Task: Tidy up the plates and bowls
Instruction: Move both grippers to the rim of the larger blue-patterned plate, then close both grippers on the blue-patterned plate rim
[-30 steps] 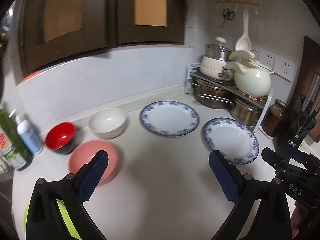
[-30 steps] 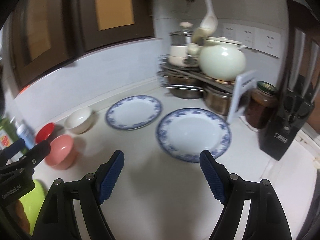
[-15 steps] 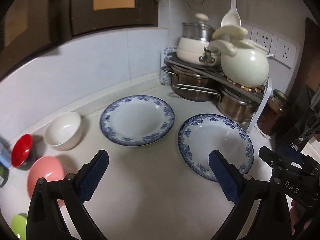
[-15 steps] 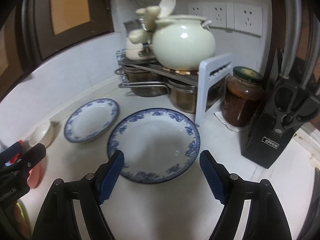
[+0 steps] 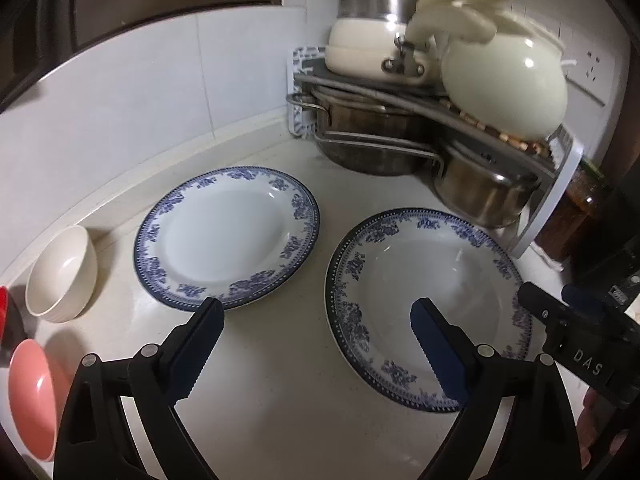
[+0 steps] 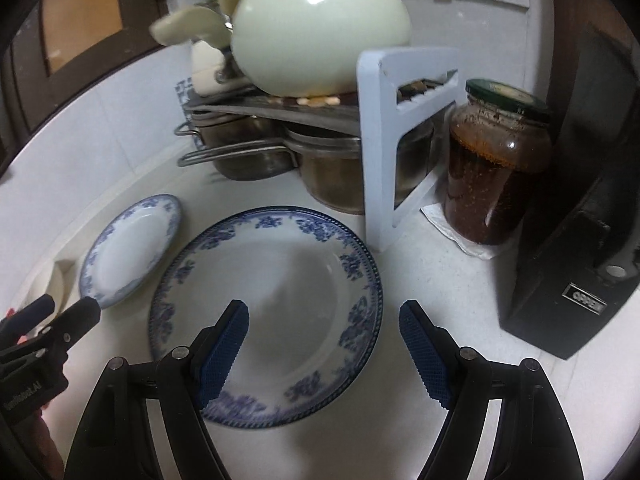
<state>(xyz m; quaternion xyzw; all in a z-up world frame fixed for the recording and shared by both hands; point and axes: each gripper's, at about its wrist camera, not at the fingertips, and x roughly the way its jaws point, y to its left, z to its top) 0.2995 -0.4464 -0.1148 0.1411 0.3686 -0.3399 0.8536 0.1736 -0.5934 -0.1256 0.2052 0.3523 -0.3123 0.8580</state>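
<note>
Two blue-rimmed white plates lie flat on the white counter: a left plate (image 5: 226, 236) (image 6: 128, 248) and a right plate (image 5: 428, 304) (image 6: 272, 300). A white bowl (image 5: 62, 274) and a pink bowl (image 5: 30, 396) sit at the left edge. My left gripper (image 5: 318, 344) is open and empty, hovering between the two plates' near rims. My right gripper (image 6: 324, 344) is open and empty, low over the right plate's near right rim. Each gripper shows in the other's view, the right one (image 5: 580, 336) and the left one (image 6: 52, 320).
A corner rack (image 6: 384, 128) holds steel pots (image 5: 368, 140) below and a cream kettle (image 5: 504, 84) above, just behind the plates. A glass jar (image 6: 492, 168) and a black knife block (image 6: 580, 240) stand at the right.
Both grippers moved forward and right, closer to the plates and rack. The red bowl and bottles slid out of the left view. Both stayed open.
</note>
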